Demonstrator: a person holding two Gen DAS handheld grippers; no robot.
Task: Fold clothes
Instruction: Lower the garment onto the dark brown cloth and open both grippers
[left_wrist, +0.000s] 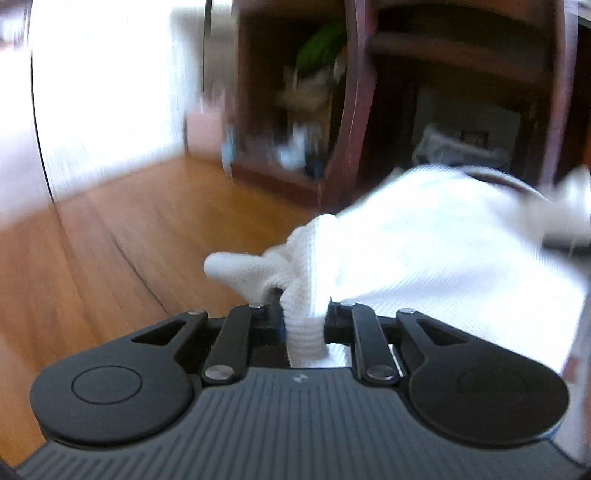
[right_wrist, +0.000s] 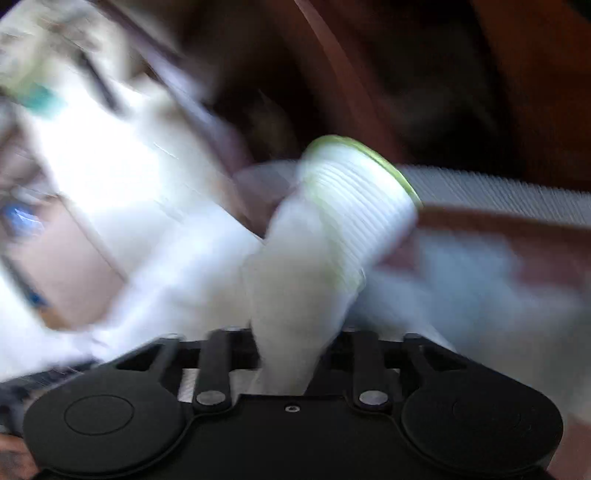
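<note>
A white knitted garment (left_wrist: 424, 251) hangs in the air, stretched to the right in the left wrist view. My left gripper (left_wrist: 303, 317) is shut on a bunched corner of it, and ribbed cloth bulges out between the jaws. In the right wrist view my right gripper (right_wrist: 291, 343) is shut on another part of the white garment (right_wrist: 295, 295). A ribbed cuff with a thin green edge (right_wrist: 362, 199) stands up just beyond the jaws. That view is heavily blurred. The fingertips of both grippers are hidden by cloth.
A wooden floor (left_wrist: 129, 240) lies below and to the left. Dark wooden shelving (left_wrist: 351, 110) with cluttered items, one of them green (left_wrist: 321, 48), stands behind. A bright white wall or door (left_wrist: 110, 92) is at the left. Dark brown furniture (right_wrist: 443, 92) fills the right wrist view's background.
</note>
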